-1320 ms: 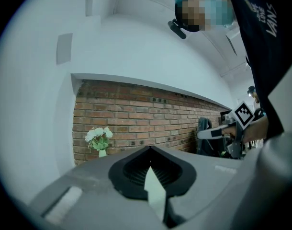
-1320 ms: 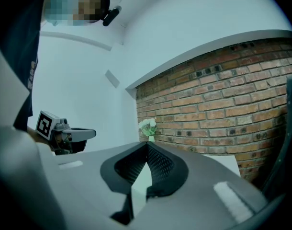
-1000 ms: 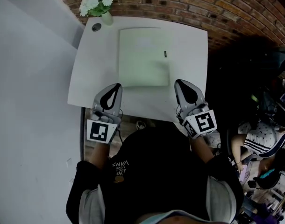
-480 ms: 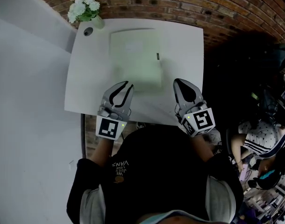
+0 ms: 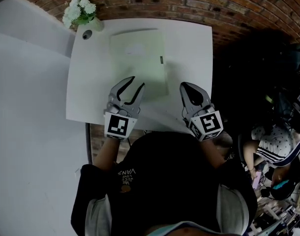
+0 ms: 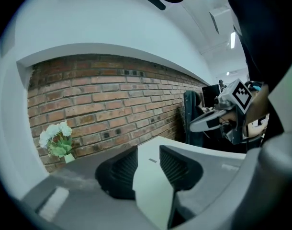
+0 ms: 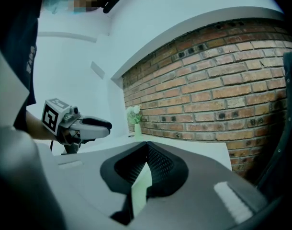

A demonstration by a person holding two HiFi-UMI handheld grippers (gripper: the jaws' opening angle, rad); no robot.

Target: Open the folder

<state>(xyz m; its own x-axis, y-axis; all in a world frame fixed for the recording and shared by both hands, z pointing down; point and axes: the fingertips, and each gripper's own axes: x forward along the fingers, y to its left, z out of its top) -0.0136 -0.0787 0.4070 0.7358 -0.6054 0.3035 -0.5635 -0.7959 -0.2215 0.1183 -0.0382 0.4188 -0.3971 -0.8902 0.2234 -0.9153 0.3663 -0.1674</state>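
A pale green folder [image 5: 137, 63] lies shut and flat on the white table [image 5: 189, 48], with a small dark clasp [image 5: 161, 59] on its right edge. My left gripper [image 5: 135, 84] hovers over the folder's near edge. Its jaws are opening, and nothing is pressed between them. In the left gripper view [image 6: 148, 161] the folder [image 6: 151, 195] shows through the gap. My right gripper [image 5: 182, 86] is shut and empty, just right of the folder's near right corner. In the right gripper view [image 7: 146, 146] its tips meet.
A vase of white flowers [image 5: 80, 10] and a small dark round thing [image 5: 86, 34] stand at the table's far left corner. A brick wall [image 5: 199, 1] runs behind the table. A white wall lies to the left. A seated person [image 5: 275, 139] is at the right.
My left gripper has moved forward and right, over the folder's near edge, and its jaws have parted. My right gripper has crept forward a little and stayed shut.
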